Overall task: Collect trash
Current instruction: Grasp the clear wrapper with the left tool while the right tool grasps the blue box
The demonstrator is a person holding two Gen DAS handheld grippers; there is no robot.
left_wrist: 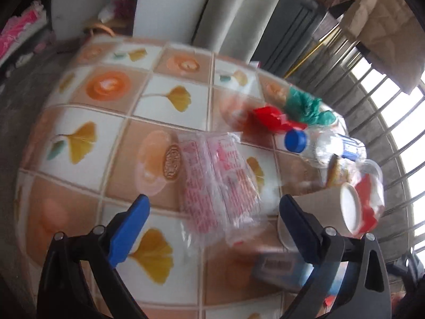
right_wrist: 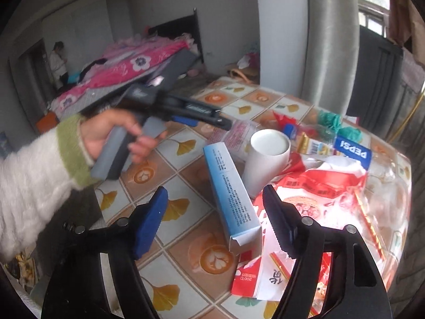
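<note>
Trash lies on a table with a ginkgo-leaf cloth [left_wrist: 164, 98]. My left gripper [left_wrist: 212, 212] is open and empty, its jaws either side of a clear wrapper with pink print [left_wrist: 215, 178]. To its right are a white paper cup [left_wrist: 342, 207] on its side, a Pepsi bottle with blue cap [left_wrist: 318, 146], red wrappers [left_wrist: 271, 119] and a green bag [left_wrist: 305, 103]. My right gripper [right_wrist: 215, 218] is open and empty, above a blue-and-white carton [right_wrist: 231, 194]. The cup [right_wrist: 268, 156] and a large red snack bag [right_wrist: 326, 191] lie beyond. The left gripper [right_wrist: 225, 125] shows held in a hand.
A grey curtain [right_wrist: 329, 40] and dark radiator [right_wrist: 377, 74] stand behind the table. A window grille [left_wrist: 385, 111] runs along the right. A bed with pink bedding [right_wrist: 127, 66] and a person [right_wrist: 58, 58] are at the back left. The table edge [right_wrist: 409, 186] drops off right.
</note>
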